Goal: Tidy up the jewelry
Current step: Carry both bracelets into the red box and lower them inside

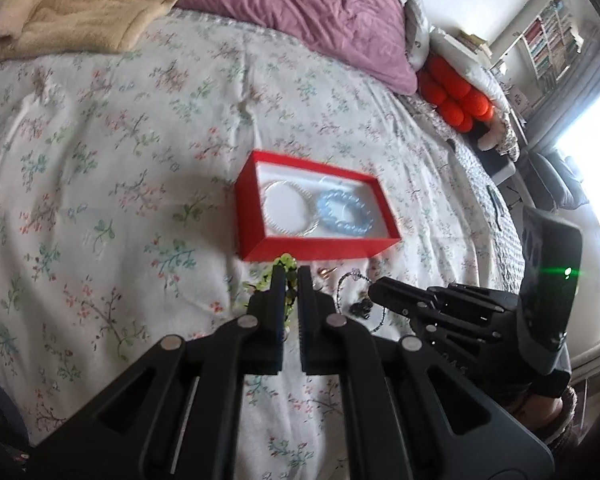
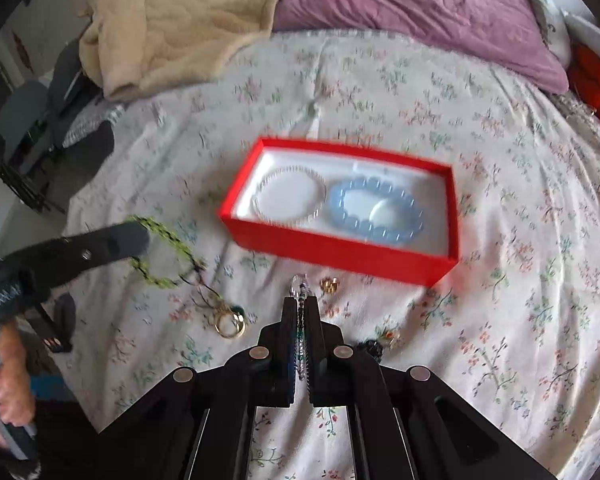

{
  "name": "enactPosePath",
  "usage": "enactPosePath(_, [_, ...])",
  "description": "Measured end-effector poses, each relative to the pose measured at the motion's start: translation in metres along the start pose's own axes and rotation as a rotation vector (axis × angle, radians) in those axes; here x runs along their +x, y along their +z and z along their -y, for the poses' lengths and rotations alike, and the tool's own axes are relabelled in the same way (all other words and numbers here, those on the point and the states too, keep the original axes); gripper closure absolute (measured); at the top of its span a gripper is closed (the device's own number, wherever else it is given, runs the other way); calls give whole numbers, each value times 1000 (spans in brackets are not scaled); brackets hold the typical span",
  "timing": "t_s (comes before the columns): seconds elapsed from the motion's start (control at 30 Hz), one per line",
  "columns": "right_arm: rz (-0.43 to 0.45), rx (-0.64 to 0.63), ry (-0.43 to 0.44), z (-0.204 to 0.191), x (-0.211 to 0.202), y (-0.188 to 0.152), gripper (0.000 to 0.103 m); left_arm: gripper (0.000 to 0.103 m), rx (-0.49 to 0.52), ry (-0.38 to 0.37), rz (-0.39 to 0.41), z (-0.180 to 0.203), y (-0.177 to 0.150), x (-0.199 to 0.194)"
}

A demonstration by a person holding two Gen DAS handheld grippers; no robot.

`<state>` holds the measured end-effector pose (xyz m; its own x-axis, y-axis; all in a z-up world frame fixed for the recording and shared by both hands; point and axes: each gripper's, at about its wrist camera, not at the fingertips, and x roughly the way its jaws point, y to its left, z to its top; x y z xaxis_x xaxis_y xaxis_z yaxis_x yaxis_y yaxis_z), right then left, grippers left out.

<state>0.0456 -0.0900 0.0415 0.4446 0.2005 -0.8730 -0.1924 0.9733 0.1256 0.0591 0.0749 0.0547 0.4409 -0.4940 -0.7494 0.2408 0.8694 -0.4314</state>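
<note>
**Open bedspread all round the box**

From my right wrist view, the red box (image 2: 340, 248) blocks twelve o'clock; gold rings (image 2: 230, 326) lie at ten, the other gripper (image 2: 140, 236) beyond them. Bare floral bedspread (image 2: 520, 280) lies open at two o'clock.

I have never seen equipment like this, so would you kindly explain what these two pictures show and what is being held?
A person holds two hand-operated pincers, each with a camera looking along its fingers; one picture comes from each. Both look down on a flowered bedspread. A red box there contains a clear bead bracelet and a blue bead bracelet. Gold rings lie loose nearby. The left gripper is shut on a green bead bracelet; the right gripper is shut on a thin beaded chain.
</note>
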Motion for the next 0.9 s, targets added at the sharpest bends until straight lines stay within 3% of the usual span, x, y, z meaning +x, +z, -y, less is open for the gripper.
enactPosePath(0.47, [160, 115, 32, 26, -38, 40, 100, 97, 16, -108, 92, 36, 30, 5])
enactPosePath(0.9, [203, 218, 51, 48, -15, 64, 100, 97, -46, -192, 133, 48, 54, 39])
